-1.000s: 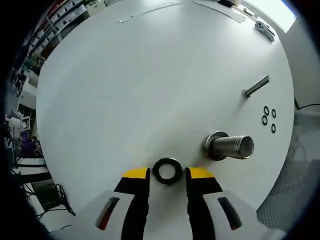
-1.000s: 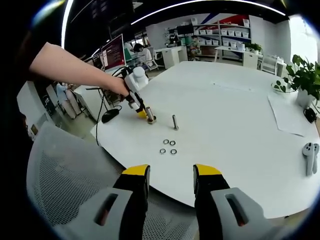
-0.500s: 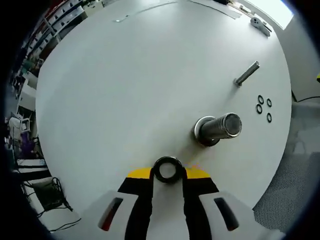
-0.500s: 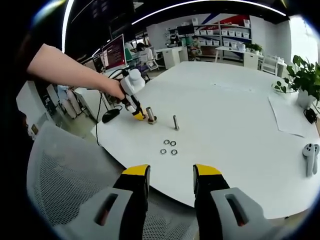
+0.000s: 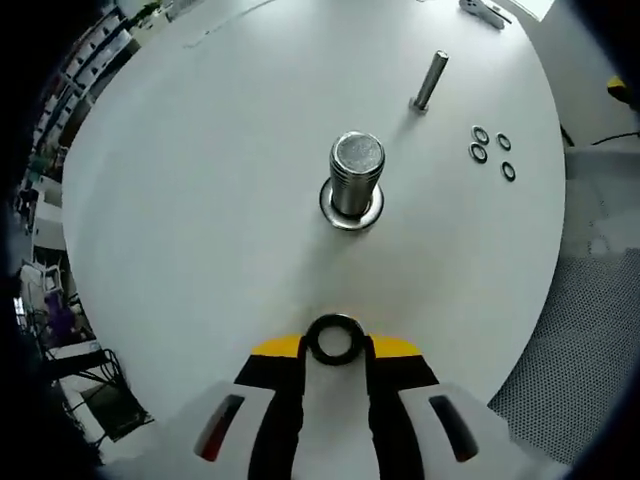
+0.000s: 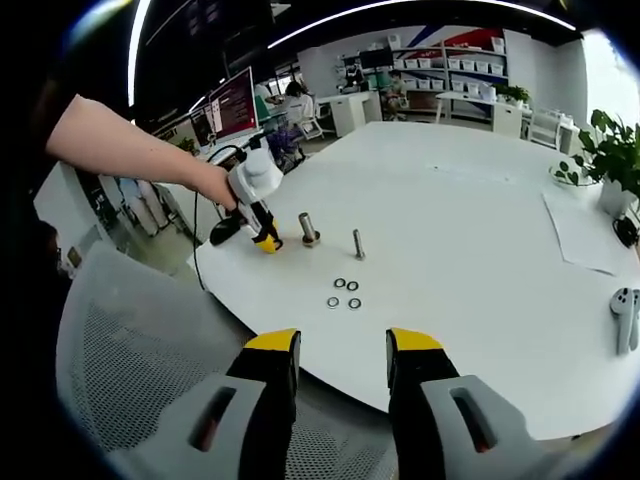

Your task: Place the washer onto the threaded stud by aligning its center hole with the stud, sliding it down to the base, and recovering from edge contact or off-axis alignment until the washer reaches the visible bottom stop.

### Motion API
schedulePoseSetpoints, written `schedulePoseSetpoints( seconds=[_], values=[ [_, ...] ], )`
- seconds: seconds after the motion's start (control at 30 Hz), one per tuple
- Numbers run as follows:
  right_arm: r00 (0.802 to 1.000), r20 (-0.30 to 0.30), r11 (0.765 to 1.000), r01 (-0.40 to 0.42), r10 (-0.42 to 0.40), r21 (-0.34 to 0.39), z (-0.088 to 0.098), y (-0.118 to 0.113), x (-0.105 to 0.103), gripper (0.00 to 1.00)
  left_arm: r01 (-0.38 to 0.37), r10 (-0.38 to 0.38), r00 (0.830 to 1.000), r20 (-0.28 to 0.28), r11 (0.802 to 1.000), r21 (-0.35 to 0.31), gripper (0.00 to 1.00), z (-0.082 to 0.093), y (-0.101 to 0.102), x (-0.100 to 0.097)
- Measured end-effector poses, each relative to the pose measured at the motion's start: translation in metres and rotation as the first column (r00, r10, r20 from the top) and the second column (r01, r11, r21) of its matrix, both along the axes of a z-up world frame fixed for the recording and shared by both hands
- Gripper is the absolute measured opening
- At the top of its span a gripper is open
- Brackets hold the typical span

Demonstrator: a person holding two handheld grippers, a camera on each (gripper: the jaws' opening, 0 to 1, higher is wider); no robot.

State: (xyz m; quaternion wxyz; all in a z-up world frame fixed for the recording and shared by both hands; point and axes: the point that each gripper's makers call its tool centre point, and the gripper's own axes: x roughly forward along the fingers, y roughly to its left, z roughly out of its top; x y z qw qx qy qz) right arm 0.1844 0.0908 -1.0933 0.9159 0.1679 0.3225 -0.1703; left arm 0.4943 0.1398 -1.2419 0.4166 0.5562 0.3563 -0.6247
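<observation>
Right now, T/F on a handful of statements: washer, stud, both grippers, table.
1. The left gripper is shut on the black washer. True.
2. The washer is already seated at the base of the large threaded stud. False: it is held between the jaws, apart from the stud.
3. Four small washers lie loose on the white table, beside a thinner stud. True.
4. The right gripper holds a washer. False: its jaws stand open with nothing between them.
5. The large threaded stud lies on its side. False: it stands upright on its flange.
</observation>
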Motion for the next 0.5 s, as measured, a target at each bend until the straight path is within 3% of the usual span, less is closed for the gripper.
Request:
schedulePoseSetpoints(
  seconds=[0.27,0.4,0.5],
  values=[
    [1.000,-0.004,0.999,-0.026,0.026,0.024,-0.0039,0.0048,0.0023,0.37,0.004,-0.004,1.000,0.020,1.000,0.029,0.22,-0.0007,0.0003,-0.0012],
    [0.999,-0.008,0.999,-0.035,0.035,0.029,-0.0034,0.0075,0.0027,0.37,0.058,-0.059,0.998,0.010,0.998,0.033,0.24,0.0008,-0.0014,-0.0064],
    [0.999,-0.009,0.999,-0.039,0.040,0.031,-0.0038,0.0086,0.0034,0.37,0.054,-0.055,0.998,0.012,0.998,0.030,0.24,-0.0014,0.0001,-0.0052]
  ],
)
